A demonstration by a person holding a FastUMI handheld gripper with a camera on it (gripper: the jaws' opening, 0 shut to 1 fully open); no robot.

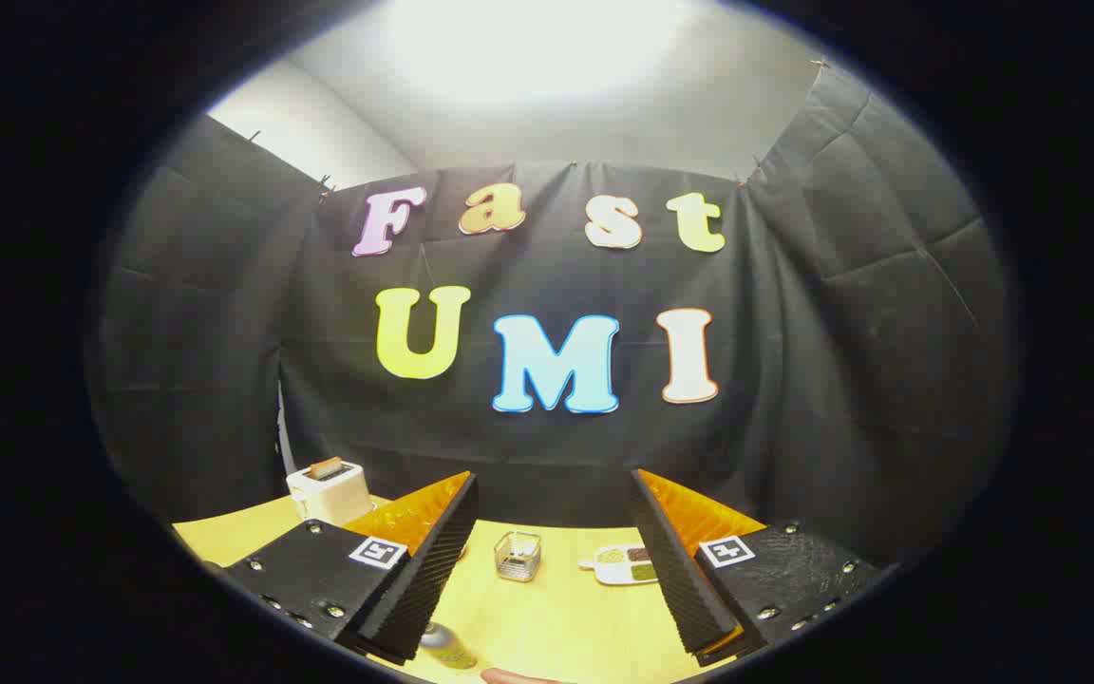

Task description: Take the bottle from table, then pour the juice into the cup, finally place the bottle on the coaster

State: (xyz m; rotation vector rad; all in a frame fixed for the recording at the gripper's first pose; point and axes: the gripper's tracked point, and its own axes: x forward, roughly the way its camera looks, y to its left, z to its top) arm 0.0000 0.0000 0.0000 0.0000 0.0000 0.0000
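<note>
Gripper (pixel 552 532) spread wide, empty, bottle (pixel 445 646) low beside its left finger.

black cloth wall (pixel 547 446), yellow table (pixel 556 617)

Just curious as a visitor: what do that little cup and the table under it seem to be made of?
The cup, beyond the open gripper, looks like clear glass or plastic: the tabletop shows through it and its rim glints. The table looks like smooth, matte yellow wood or laminate; no grain is visible.
</note>
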